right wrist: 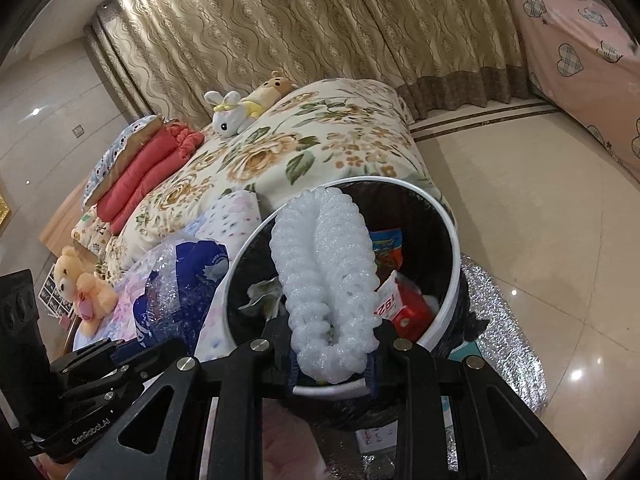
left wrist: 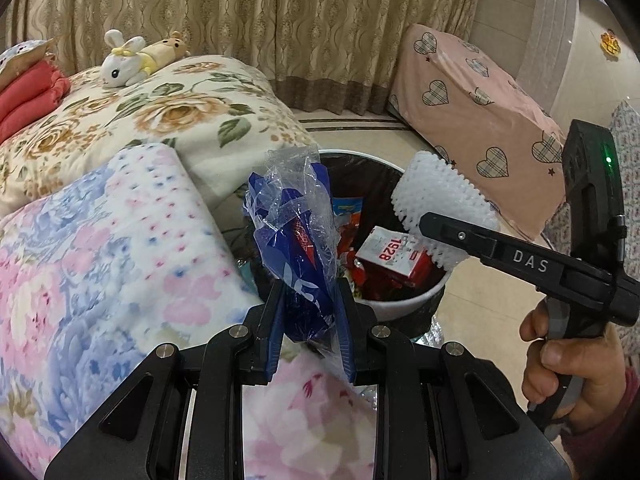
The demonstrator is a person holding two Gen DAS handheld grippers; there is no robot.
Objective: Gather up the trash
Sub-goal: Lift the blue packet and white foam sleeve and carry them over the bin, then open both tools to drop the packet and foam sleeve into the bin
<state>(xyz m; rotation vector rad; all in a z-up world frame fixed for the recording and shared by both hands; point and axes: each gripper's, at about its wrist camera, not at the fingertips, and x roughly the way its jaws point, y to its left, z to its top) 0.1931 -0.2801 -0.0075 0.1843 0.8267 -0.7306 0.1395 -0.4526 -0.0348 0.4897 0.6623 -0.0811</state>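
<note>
My left gripper point(left wrist: 308, 300) is shut on a crumpled blue and clear plastic wrapper point(left wrist: 298, 236), held upright just left of the white-rimmed trash bin point(left wrist: 404, 305). The wrapper also shows in the right wrist view point(right wrist: 188, 280). My right gripper point(right wrist: 332, 354) is shut on a white foam net sleeve point(right wrist: 324, 280), folded double, held over the bin's near rim point(right wrist: 332, 390). The sleeve shows in the left wrist view point(left wrist: 436, 208) above the bin. The black-lined bin holds a red and white carton point(left wrist: 394, 258) and colourful wrappers point(right wrist: 386, 246).
A bed with a floral quilt point(left wrist: 180, 116) and a pastel blanket point(left wrist: 100, 260) lies left of the bin. Plush toys point(left wrist: 132, 56) sit on the bed. A pink heart-print covered object point(left wrist: 472, 108) stands right. A silver glitter mat point(right wrist: 504, 320) lies under the bin on tiled floor.
</note>
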